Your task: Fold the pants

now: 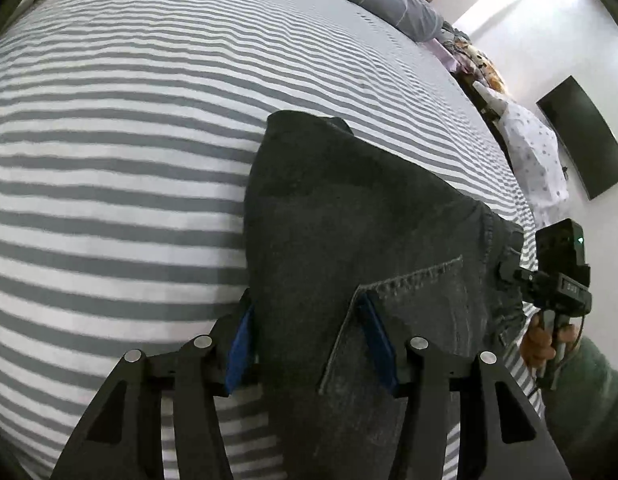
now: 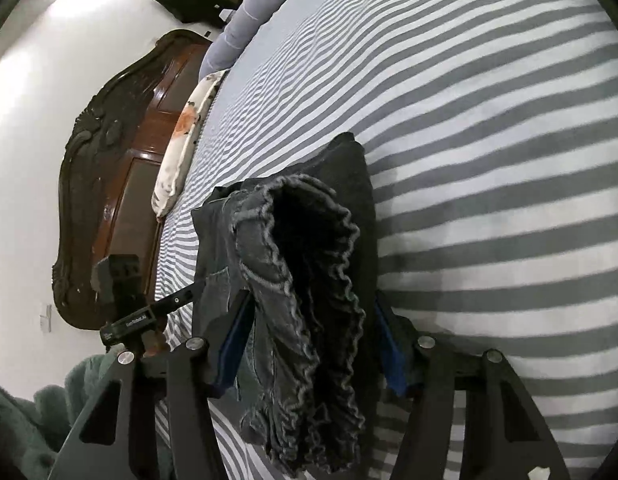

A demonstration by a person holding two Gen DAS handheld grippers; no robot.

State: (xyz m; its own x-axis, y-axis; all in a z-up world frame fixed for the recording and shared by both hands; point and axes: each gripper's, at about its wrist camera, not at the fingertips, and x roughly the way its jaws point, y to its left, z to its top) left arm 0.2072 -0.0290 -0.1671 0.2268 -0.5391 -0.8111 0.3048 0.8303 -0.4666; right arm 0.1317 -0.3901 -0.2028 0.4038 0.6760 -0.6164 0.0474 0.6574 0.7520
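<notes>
you hold the dark pants (image 1: 349, 216) folded over the striped bed (image 1: 109, 160), left gripper (image 1: 309, 344) clamped on the pocket end and right gripper (image 2: 309, 344) gripping the frayed hems, to keep layers aligned.

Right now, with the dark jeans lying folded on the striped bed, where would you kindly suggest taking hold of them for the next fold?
Probably the bunched waistband end of the jeans, approached from the bed's near edge: its stacked layers lie toward us.
</notes>
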